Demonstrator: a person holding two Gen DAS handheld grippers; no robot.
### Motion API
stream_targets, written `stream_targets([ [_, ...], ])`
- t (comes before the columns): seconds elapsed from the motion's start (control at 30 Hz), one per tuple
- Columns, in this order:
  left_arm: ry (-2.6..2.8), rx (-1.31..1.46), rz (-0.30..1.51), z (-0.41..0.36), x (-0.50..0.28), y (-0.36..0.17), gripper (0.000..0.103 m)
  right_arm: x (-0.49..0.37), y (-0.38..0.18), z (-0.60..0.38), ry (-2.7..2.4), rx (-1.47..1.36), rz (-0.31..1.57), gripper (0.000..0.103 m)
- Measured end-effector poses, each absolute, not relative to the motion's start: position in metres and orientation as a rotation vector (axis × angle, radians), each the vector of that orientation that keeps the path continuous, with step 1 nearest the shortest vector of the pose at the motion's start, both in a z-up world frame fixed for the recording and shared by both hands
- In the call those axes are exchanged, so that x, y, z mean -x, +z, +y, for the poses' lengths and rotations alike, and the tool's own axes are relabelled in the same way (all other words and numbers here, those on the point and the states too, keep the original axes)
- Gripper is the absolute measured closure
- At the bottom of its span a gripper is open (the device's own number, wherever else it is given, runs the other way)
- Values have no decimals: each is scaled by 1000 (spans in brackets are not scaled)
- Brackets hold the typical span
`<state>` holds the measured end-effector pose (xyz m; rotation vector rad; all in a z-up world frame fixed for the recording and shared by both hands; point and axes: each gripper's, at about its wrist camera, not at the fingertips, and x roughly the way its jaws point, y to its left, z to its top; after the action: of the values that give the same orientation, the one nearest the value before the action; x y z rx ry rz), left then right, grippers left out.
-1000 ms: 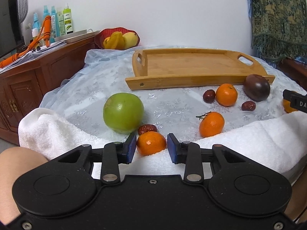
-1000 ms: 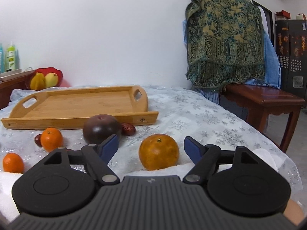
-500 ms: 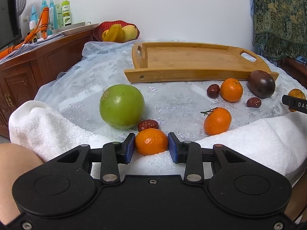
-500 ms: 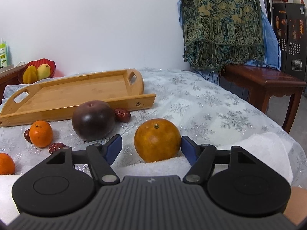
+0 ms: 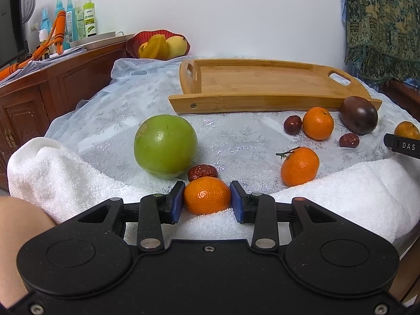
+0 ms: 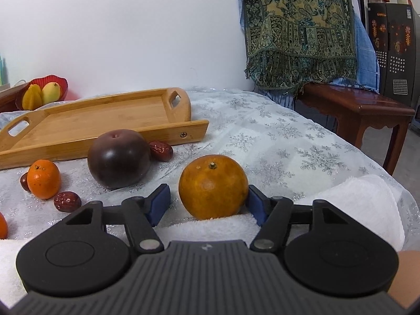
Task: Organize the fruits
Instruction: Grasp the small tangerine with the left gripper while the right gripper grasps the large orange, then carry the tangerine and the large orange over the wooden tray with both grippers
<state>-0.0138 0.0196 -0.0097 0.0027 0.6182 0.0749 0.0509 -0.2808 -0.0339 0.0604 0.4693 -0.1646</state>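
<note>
My left gripper point(image 5: 206, 200) is shut on a small tangerine point(image 5: 206, 195) that rests on the white towel point(image 5: 78, 178). A green apple point(image 5: 165, 145) and a red date point(image 5: 202, 172) lie just beyond it. My right gripper point(image 6: 207, 202) is open around a dull orange point(image 6: 213, 189); its right pad touches the fruit, its left pad stands apart. A dark purple fruit point(image 6: 118, 158), a tangerine point(image 6: 43, 178) and dates point(image 6: 67, 201) lie to its left. The empty wooden tray point(image 5: 262, 84) stands behind.
Another tangerine with a stem point(image 5: 299, 166) lies on the cloth. A red bowl of yellow fruit point(image 5: 160, 46) and bottles point(image 5: 78, 19) stand on the wooden sideboard at left. A dark wooden side table point(image 6: 362, 110) with draped cloth stands at right.
My left pads have closed from a loose gap onto the small tangerine. My right gripper has moved forward around the dull orange and its jaws have narrowed.
</note>
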Motion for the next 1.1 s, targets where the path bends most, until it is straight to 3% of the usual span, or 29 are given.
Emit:
stream_targets([
  [0.13, 76, -23, 609, 17, 15, -8, 70, -54, -34, -282, -163, -63, 471, 34],
  [0.27, 77, -45, 580, 12, 21, -5, 70, -54, -32, -285, -171, -64, 474, 48],
  [0.67, -10, -109, 449, -5, 23, 37, 70, -39, -16, -277, -109, -82, 373, 48],
  [1.1, -93, -3, 450, 21, -95, 81, 70, -77, 24, -266, -30, -116, 321, 48],
])
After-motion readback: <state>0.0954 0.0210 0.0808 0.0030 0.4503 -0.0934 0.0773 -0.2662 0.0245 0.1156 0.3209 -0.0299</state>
